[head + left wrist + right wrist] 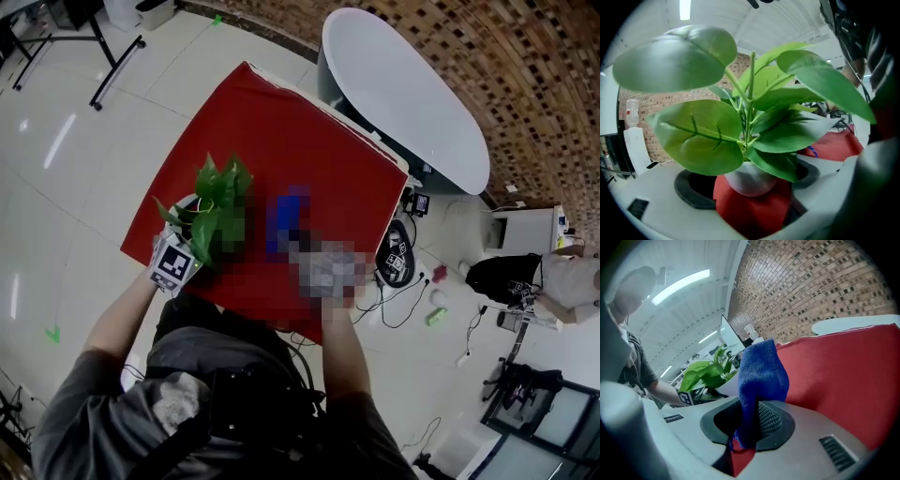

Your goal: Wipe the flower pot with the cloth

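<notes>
A small white flower pot (749, 180) with a broad-leaved green plant (701, 136) sits between the jaws of my left gripper (750, 187), which is shut on it above the red tabletop. In the head view the plant (217, 199) stands at the table's near left, at the tip of the left gripper (195, 232). A blue cloth (761, 373) hangs upright from my right gripper (751, 427), which is shut on its lower end. In the head view the cloth (289, 214) is just right of the plant, a short gap apart. From the right gripper view the plant (705, 372) shows behind the cloth.
The red table (281, 141) has its near edge by my body. A white oval table (403, 94) stands beyond its far corner. Cables and devices (397, 258) lie on the floor to the right. A person (548, 281) is at the far right, and a stand's legs (103, 61) at top left.
</notes>
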